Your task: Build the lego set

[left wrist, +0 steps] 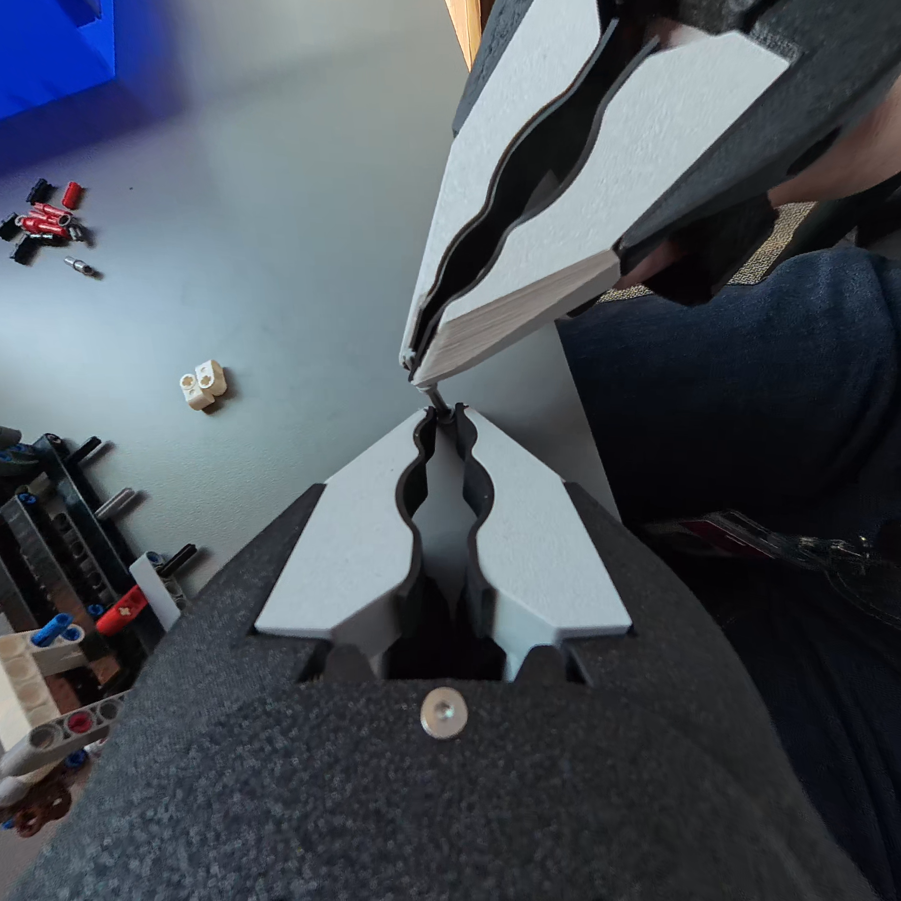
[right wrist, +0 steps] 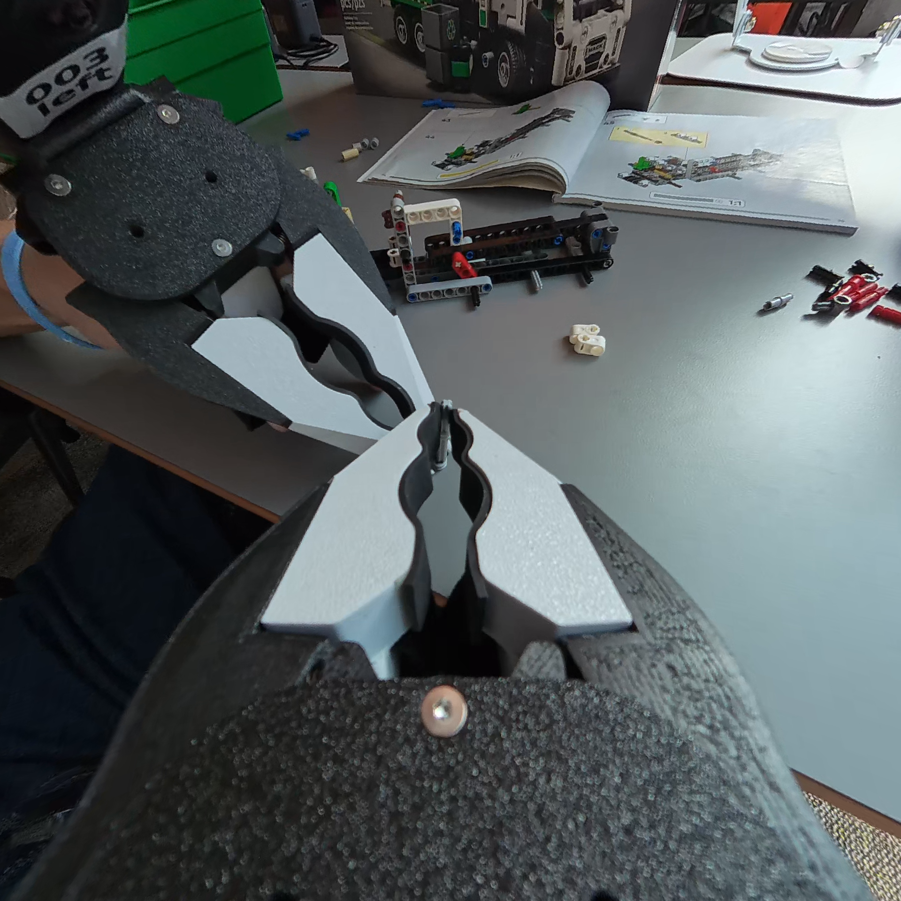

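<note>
- The right gripper [right wrist: 446, 414] pinches a small grey pin [right wrist: 442, 439] tight at its tips
- The pin's long side runs along the jaws, its end poking out
- The left gripper [right wrist: 414, 412] touches that end, jaws nearly shut; I cannot tell if it grips
- The lego truck frame [right wrist: 512, 248] sits far off on the table [right wrist: 682, 463]

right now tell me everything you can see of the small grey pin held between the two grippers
The small grey pin is a slim, light grey plastic-looking rod with a wider collar at its near end. It sits lengthwise between the closed tips of the right gripper, held above the table's near edge. Its far tip pokes out and meets the tips of the left gripper; whether those actually clamp it is unclear.
</note>
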`<action>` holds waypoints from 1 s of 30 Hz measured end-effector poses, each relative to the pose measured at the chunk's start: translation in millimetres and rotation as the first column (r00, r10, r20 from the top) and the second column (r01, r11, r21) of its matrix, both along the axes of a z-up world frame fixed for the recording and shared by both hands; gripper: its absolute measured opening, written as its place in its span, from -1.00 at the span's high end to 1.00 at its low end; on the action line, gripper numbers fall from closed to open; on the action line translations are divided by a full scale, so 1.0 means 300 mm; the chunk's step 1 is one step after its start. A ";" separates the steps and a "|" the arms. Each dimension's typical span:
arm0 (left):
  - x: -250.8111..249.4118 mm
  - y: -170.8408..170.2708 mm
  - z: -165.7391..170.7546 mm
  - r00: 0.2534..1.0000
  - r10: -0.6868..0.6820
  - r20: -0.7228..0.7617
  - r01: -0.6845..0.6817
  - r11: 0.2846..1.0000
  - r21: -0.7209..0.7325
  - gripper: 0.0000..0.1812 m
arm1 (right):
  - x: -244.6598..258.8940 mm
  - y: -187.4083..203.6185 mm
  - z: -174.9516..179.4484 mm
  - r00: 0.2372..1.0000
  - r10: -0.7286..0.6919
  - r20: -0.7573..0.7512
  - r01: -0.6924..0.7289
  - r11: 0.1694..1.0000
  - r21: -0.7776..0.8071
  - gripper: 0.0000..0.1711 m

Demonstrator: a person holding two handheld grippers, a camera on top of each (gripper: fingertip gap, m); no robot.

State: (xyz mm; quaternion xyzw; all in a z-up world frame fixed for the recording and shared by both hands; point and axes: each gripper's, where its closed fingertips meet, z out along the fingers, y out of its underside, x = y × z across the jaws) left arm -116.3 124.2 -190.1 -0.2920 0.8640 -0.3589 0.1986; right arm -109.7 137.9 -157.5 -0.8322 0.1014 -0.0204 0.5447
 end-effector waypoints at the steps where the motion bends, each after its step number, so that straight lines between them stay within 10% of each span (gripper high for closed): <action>1: 0.000 0.000 0.000 1.000 0.003 0.001 -0.003 1.000 0.000 0.93 | -0.002 0.001 0.000 1.000 0.001 -0.004 -0.001 1.000 -0.001 0.97; 24: 0.001 0.000 -0.001 0.999 0.013 -0.030 -0.014 1.000 -0.026 0.93 | -0.016 0.000 -0.019 0.983 0.066 0.171 -0.058 0.997 -0.053 0.97; 30: -0.007 0.012 0.046 1.000 0.018 0.005 -0.018 0.994 -0.112 0.76 | 0.019 -0.013 0.048 0.998 0.045 -0.046 -0.040 0.993 0.110 0.97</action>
